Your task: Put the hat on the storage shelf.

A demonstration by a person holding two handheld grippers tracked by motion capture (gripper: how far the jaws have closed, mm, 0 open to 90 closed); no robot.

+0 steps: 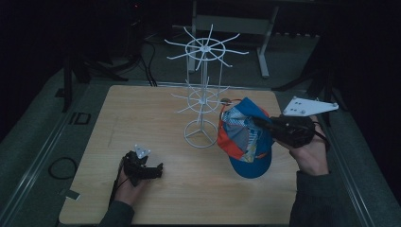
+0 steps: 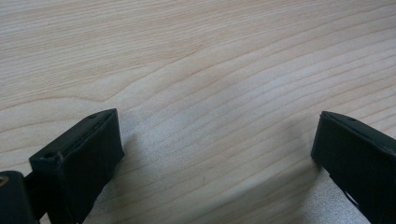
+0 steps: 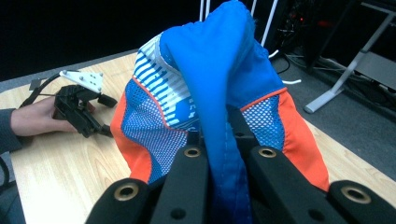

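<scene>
Baseball cap held up beside the white display stand

The right gripper (image 1: 265,124) has its jaws pinched tight on the blue fabric of the blue, orange and white baseball cap (image 1: 244,137), which hangs clear of the wooden table (image 1: 142,109) just right of the white wire display stand (image 1: 203,90); the left gripper (image 1: 144,168) rests on the table well left of the stand, jaws wide apart, holding nothing

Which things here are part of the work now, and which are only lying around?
Part of the work:
- cap, clamped in the right gripper
- white hanger stand, likely where the cap goes

Lying around:
- left gripper, open and empty, resting on the wooden table
- cable loop beside the table
</scene>
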